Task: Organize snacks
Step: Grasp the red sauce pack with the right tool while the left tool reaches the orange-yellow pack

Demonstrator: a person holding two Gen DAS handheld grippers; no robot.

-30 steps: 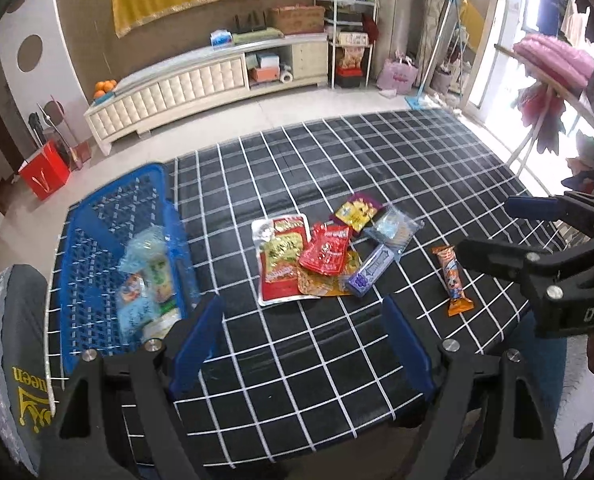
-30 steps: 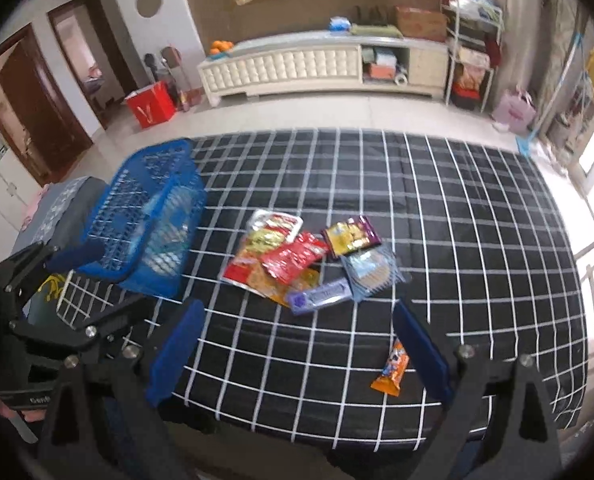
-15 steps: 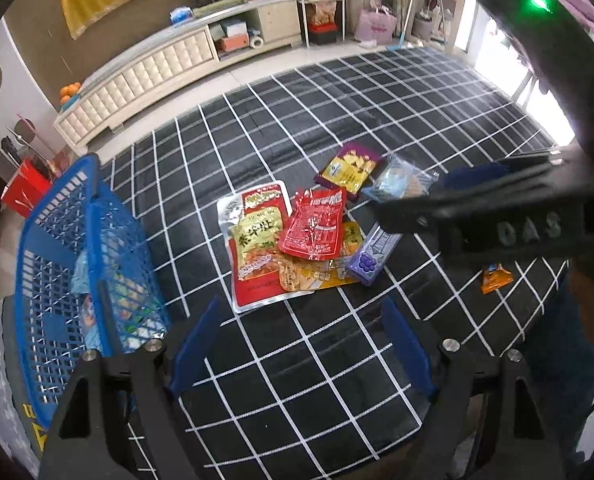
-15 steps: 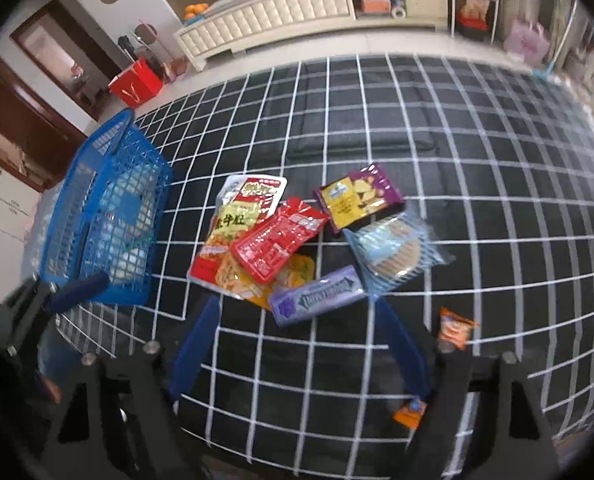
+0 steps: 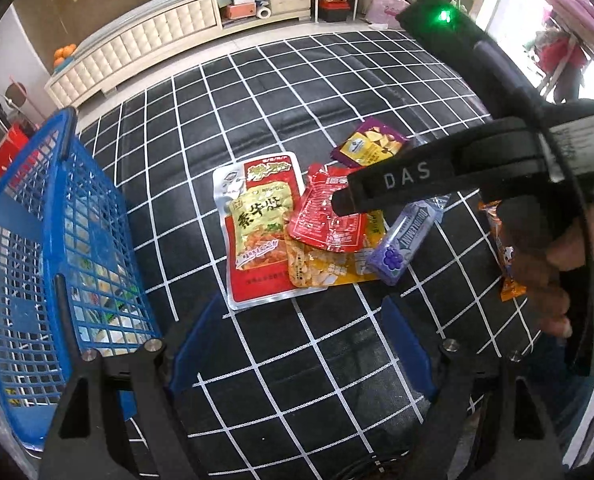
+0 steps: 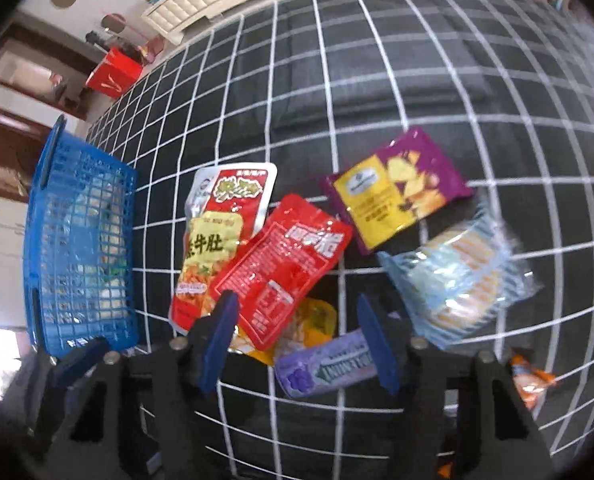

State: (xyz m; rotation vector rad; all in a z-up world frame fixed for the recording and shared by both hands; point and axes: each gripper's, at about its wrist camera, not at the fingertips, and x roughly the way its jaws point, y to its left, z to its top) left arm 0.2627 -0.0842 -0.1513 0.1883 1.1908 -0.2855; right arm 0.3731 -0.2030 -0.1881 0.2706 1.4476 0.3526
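Note:
Several snack packets lie heaped on the black checked cloth (image 6: pixel 377 60). A red packet (image 6: pixel 285 268) overlaps a large red-and-yellow pouch (image 6: pixel 217 240) and a yellow packet (image 6: pixel 313 324). My right gripper (image 6: pixel 297 340) hovers just above them, its jaws closing. The red packet's lower end and a purple gum pack (image 6: pixel 325 364) sit between the pads, which do not press on them. In the left wrist view its black arm (image 5: pixel 401 178) reaches over the red packet (image 5: pixel 329 212). My left gripper (image 5: pixel 301 344) is open over bare cloth, near the blue basket (image 5: pixel 57 216).
A purple chip bag (image 6: pixel 397 188) and clear-wrapped crackers (image 6: pixel 461 276) lie to the right, an orange bar (image 6: pixel 531 376) nearer the edge. The basket (image 6: pixel 77 240) holds several packets. A white low cabinet (image 5: pixel 145 40) and a red bag (image 5: pixel 7 148) stand beyond.
Both grippers have come down closer to the snack pile. The right gripper's jaws have narrowed, and it has swung in over the pile in the left wrist view.

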